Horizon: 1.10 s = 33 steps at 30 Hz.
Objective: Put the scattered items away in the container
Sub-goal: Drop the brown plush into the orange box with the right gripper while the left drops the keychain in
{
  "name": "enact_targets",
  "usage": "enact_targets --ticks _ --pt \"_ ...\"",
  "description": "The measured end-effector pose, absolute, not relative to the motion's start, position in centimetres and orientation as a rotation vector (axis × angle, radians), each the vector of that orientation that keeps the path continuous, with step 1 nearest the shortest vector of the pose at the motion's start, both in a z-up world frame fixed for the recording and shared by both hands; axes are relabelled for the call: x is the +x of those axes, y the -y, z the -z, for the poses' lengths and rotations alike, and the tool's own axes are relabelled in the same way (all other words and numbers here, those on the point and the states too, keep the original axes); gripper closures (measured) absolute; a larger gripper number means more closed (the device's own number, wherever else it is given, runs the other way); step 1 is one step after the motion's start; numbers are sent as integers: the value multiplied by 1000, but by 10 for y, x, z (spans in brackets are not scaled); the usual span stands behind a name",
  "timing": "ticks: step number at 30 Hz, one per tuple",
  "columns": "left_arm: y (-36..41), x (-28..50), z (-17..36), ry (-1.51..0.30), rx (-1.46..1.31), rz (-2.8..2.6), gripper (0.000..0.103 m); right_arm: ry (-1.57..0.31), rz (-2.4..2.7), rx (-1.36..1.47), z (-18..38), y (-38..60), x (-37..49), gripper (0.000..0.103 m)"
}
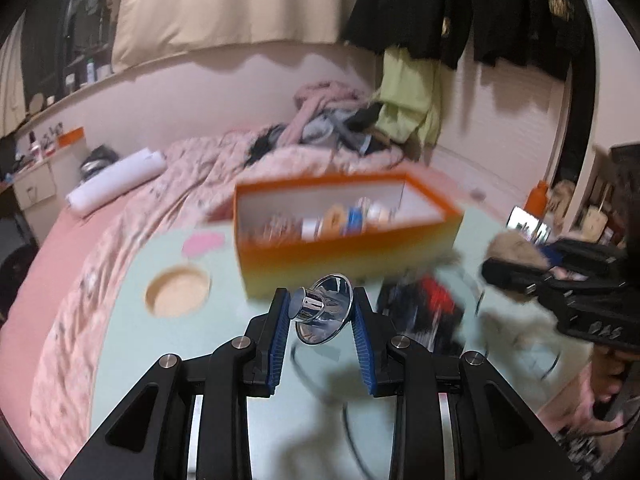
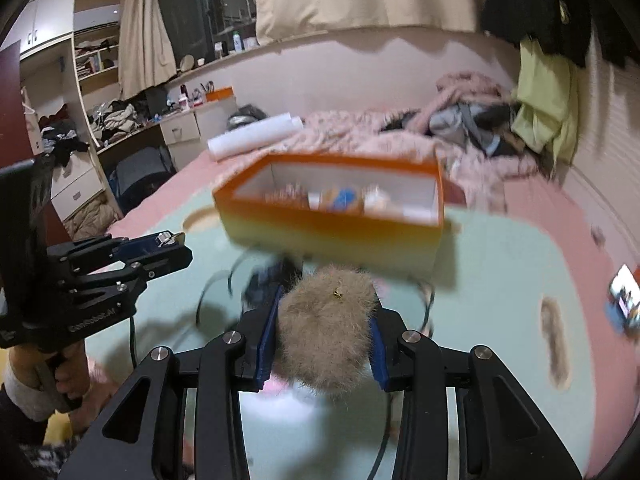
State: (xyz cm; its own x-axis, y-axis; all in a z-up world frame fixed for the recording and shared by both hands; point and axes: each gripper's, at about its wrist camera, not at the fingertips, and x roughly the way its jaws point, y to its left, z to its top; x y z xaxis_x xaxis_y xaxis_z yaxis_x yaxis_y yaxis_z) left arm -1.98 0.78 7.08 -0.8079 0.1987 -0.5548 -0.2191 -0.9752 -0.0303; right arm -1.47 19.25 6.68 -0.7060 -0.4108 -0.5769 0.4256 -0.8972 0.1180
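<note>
An open orange box (image 1: 348,250) with several small items inside stands on a pale green mat (image 1: 168,352); it also shows in the right wrist view (image 2: 332,228). My left gripper (image 1: 320,300) is shut on a shiny chrome funnel-shaped piece (image 1: 324,308), held above the mat just in front of the box. My right gripper (image 2: 326,312) is shut on a fluffy tan fur ball (image 2: 326,328), held in front of the box. The left gripper also shows in the right wrist view (image 2: 160,248), and the right gripper with the fur ball appears at the right of the left wrist view (image 1: 516,264).
A round tan lid (image 1: 178,290) and a pink item (image 1: 202,243) lie on the mat left of the box. Dark blurred items and black cables (image 1: 428,312) lie in front of the box. A phone (image 2: 624,292) lies at the right. The mat rests on a pink bed with clothes (image 1: 332,120).
</note>
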Motion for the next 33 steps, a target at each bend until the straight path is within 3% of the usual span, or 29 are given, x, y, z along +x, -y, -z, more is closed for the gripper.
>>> enact_targets --ticks 8,18,20,22,26,33 --pt "-12 -96 -105 -5 -891 -2740 74 82 2523 884 -96 -186 -91 64" --pt "-9 -198 -69 133 -1156 -2686 74 114 2559 1065 -74 -177 -179 64" --pt "-11 -210 -61 149 -1225 -2672 64 155 2557 1103 -66 -177 -192 62" --pt "-10 -212 -59 157 -1225 -2687 44 210 2547 1136 -61 -178 -199 57" --pt "-7 -194 -67 155 -1130 -2718 31 282 2645 1078 -68 -189 -189 37" --pt "1 -133 -73 132 -1101 -2740 17 240 2659 955 -92 -197 -133 36"
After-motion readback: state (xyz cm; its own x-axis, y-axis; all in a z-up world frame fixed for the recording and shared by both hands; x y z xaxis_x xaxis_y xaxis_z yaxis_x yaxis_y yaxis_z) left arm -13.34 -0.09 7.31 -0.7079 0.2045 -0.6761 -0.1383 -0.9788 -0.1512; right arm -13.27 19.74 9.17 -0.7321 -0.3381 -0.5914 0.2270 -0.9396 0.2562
